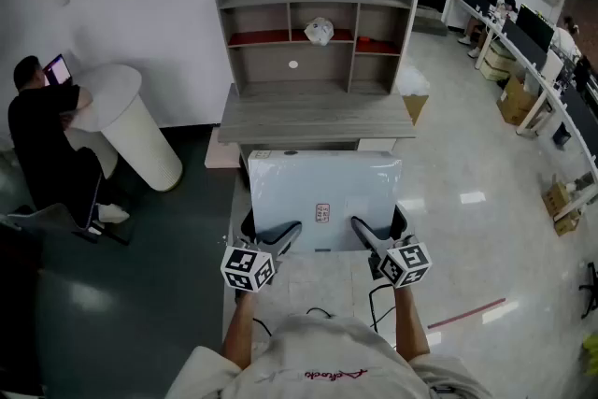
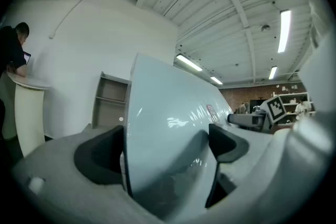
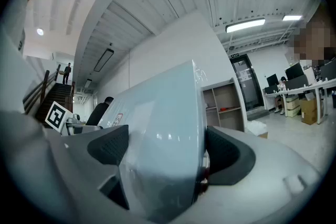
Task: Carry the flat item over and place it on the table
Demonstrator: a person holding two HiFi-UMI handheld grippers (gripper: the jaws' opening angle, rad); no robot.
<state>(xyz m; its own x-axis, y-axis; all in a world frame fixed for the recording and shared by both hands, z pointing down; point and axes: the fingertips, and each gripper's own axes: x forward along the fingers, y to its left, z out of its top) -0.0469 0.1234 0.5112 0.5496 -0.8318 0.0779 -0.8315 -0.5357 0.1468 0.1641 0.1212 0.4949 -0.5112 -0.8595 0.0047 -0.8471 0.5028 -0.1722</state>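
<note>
A flat pale blue panel point(image 1: 322, 190) wrapped in clear film, with a small red label, hangs level in front of me. My left gripper point(image 1: 273, 236) is shut on its near left edge and my right gripper point(image 1: 377, 235) on its near right edge. In the left gripper view the panel point(image 2: 168, 107) fills the gap between the dark pads of the left gripper point(image 2: 168, 150). The right gripper view shows the panel point(image 3: 160, 113) clamped the same way in the right gripper point(image 3: 165, 153). Just beyond the panel stands a grey table point(image 1: 313, 119) with a shelf unit on it.
A white crumpled object point(image 1: 319, 31) and red items sit in the shelf unit. A person in black point(image 1: 37, 126) works at a white round stand point(image 1: 131, 121) at left. Desks with monitors point(image 1: 537, 51) and cardboard boxes point(image 1: 561, 199) line the right side. A pale surface with a cable point(image 1: 318, 280) lies below my grippers.
</note>
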